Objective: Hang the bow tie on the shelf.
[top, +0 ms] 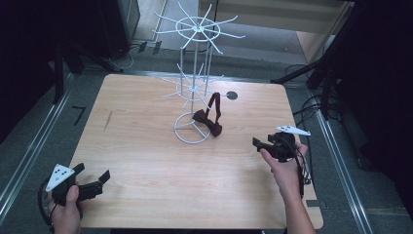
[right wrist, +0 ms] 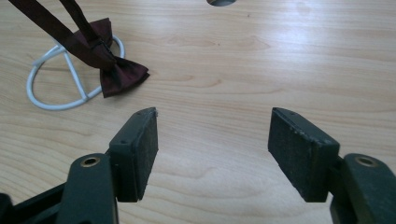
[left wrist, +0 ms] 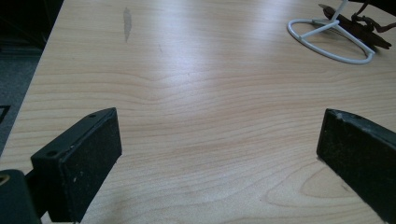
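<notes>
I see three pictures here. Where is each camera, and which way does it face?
High view: above the person's side, looking forward and down at the wooden table; both hands hold grippers.
Left gripper view: rides the left gripper, jaws apart, facing the white wire rack.
Right gripper view: rides the right gripper, jaws apart, facing the dark red bow tie.
All three share rack and bow tie.

Smooth wood-grain table (top: 146,146), white wire rack (top: 195,87), prob. satin cloth bow tie (right wrist: 119,77).

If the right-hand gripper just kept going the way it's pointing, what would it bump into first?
Probably the dark red bow tie at the white wire stand's base ring; the right gripper, open, points roughly there across bare table, though depth is unclear.
</notes>
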A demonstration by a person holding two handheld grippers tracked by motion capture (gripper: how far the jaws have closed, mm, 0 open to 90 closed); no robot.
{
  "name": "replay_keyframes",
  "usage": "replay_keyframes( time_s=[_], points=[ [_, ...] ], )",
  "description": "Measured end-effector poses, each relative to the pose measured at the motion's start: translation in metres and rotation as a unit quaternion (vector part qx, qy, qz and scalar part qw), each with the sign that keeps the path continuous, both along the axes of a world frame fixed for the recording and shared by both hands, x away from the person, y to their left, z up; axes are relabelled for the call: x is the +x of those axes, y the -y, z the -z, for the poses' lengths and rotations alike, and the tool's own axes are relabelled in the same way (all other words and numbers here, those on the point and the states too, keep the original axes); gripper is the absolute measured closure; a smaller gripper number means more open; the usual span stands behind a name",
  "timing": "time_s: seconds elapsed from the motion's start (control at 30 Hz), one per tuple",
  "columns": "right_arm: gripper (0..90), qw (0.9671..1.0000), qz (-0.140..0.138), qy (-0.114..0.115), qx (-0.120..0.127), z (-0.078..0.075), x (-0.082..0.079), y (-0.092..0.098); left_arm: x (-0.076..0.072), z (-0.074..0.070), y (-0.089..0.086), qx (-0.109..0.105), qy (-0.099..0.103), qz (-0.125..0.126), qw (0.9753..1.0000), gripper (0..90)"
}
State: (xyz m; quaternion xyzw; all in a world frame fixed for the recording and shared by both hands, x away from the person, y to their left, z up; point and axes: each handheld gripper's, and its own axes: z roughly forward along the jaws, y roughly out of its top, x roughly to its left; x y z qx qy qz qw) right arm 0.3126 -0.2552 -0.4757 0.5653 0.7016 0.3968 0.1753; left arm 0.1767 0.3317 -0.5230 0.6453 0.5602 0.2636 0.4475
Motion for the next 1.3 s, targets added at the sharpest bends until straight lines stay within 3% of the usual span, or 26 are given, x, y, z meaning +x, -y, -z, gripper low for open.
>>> replay_keyframes(
  time_s=[0.4,0.77,1.0,1.3],
  points=[
    [16.9,0.9998,0.018,-0.003,0.001,0.015,-0.022,0.024,0.0,0.0,0.0,-0.001,0.002,0.001,1.0,0.4],
    [6.7,0.9999,0.015,0.006,0.004,0.026,-0.044,0.042,0.0,0.0,0.0,0.001,0.003,0.0,1.0,0.4],
    [0.0,0.9995,0.024,-0.004,0.021,0.048,-0.062,0.059,-0.001,0.0,0.0,0.0,0.003,-0.001,1.0,0.4],
    [0.0,0.9977,0.054,-0.001,0.041,0.067,-0.088,0.092,-0.001,0.0,0.0,0.0,0.002,0.0,1.0,0.4]
  ],
)
